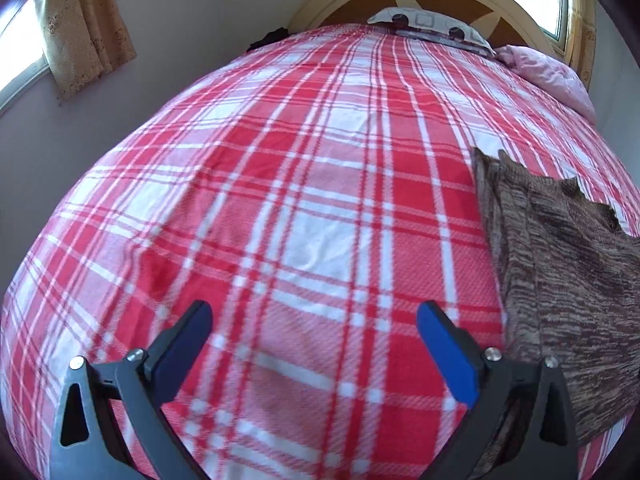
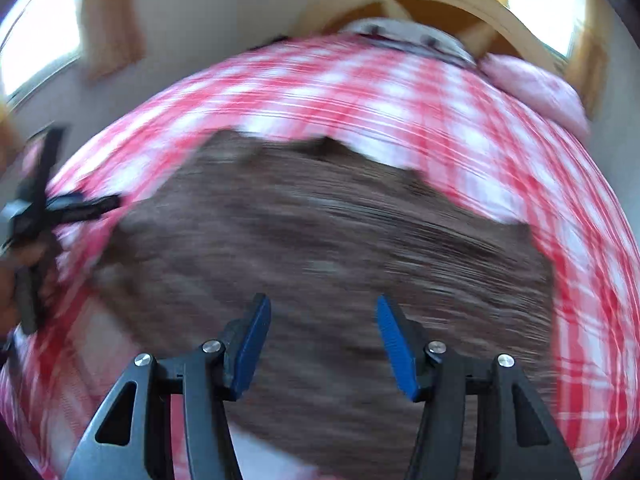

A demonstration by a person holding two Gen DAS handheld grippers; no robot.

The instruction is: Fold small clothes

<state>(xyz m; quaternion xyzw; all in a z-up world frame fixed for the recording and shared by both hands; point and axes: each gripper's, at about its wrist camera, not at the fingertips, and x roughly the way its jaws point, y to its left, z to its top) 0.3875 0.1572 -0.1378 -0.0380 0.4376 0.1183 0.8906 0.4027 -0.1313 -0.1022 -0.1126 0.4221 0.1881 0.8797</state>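
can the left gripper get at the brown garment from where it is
Probably yes: the left gripper is open and empty over the bedspread, with the garment right beside its right finger and nothing between.

There are two grippers: the left gripper (image 1: 314,320) and the right gripper (image 2: 323,312), each with two blue pads. One brown garment (image 1: 560,272) lies on one plaid blanket (image 1: 280,200). There is one patterned pillow (image 1: 428,26), one pink pillow (image 1: 548,74), and two windows, possibly more; the right view is blurred.
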